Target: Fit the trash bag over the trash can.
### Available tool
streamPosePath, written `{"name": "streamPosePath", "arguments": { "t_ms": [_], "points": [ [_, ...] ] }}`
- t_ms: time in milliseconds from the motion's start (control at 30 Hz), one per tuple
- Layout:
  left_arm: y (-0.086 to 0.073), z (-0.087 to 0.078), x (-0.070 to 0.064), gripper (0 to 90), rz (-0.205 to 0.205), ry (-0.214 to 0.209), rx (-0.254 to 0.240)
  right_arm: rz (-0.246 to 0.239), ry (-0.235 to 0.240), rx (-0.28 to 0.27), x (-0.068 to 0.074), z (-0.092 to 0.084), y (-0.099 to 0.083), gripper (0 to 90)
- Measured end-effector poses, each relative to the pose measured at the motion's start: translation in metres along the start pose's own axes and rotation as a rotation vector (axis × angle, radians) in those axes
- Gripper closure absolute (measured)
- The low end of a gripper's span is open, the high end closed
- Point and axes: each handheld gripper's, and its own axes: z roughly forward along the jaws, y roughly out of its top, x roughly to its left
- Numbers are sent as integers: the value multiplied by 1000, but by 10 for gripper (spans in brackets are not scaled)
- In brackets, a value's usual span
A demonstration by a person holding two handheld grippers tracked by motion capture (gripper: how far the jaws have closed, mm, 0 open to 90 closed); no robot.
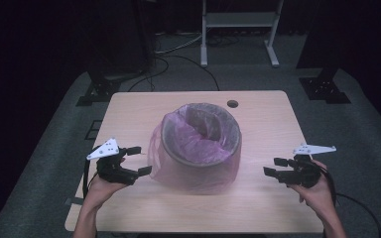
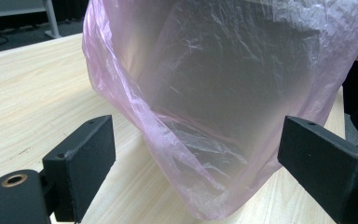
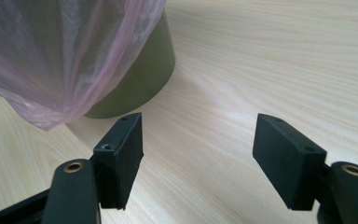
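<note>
- Centrally on the wooden table [image 1: 258, 208] stands a round dark bin [image 1: 201, 140]; a pink plastic bag [image 1: 178, 148] lines it and drapes loosely down its outside
- just beside the bin, on its left, the left gripper [image 1: 138, 159] has its jaws spread apart, the bag's hanging fold between them; they grip nothing
- well apart from the bin, on its right, the right gripper [image 1: 273, 166] is likewise spread and empty

Crinkled glossy plastic bag [image 1: 178, 148], wood-grain table [image 1: 273, 119]

Upright bin [image 1: 201, 148] (dark, round) on table, draped in pink bag [image 1: 178, 144].
</note>
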Motion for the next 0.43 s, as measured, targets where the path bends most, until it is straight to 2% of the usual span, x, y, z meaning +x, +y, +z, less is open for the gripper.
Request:
{"name": "streamPosePath", "arguments": {
  "t_ms": [267, 367, 433],
  "points": [
    [-1, 0, 0, 98, -5, -6, -1, 28, -19, -54, 4, -1, -22, 313],
    [-1, 0, 0, 90, 1, -6, -3, 59, -15, -114, 4, -3, -30, 308],
    [-1, 0, 0, 90, 0, -8, -4, 81, -15, -175, 3, -4, -36, 309]
  ]
}}
